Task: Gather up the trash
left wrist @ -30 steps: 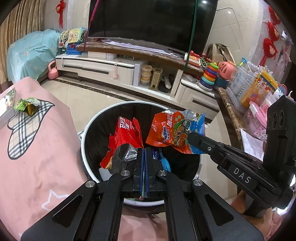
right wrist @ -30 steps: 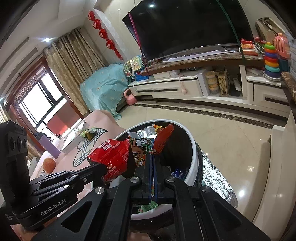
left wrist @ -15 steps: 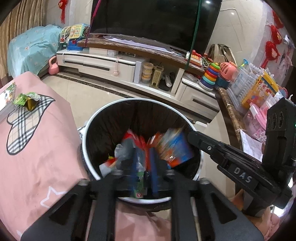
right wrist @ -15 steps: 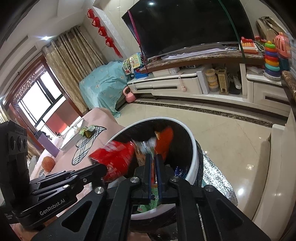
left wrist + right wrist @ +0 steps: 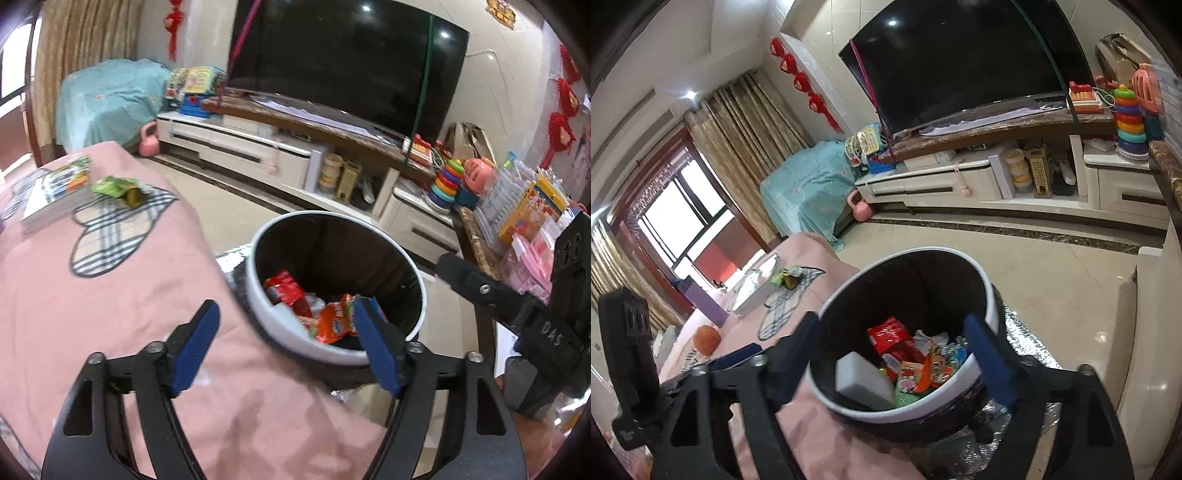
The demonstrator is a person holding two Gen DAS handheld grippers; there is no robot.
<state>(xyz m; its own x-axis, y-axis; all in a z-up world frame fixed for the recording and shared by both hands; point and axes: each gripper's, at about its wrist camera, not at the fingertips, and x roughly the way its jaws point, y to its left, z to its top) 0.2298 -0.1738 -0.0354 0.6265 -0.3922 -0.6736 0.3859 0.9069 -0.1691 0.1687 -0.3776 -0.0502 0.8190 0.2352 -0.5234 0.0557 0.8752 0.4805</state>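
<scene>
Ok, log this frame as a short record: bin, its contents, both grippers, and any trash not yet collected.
bin: black, white rim, on the floor beside the pink bedspread
contents: red wrapper, orange wrapper, grey block
left gripper: jaws opening, nothing between them
right gripper: jaws opening over the bin, nothing between them
left to collect: green wrapper on the bedspread

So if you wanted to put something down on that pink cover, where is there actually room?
The pink cover is bare between the plaid heart patch and the bin, right up to its near edge. Its far end is crowded: a stack of books and a green wrapper lie there. The bin already holds wrappers.
</scene>
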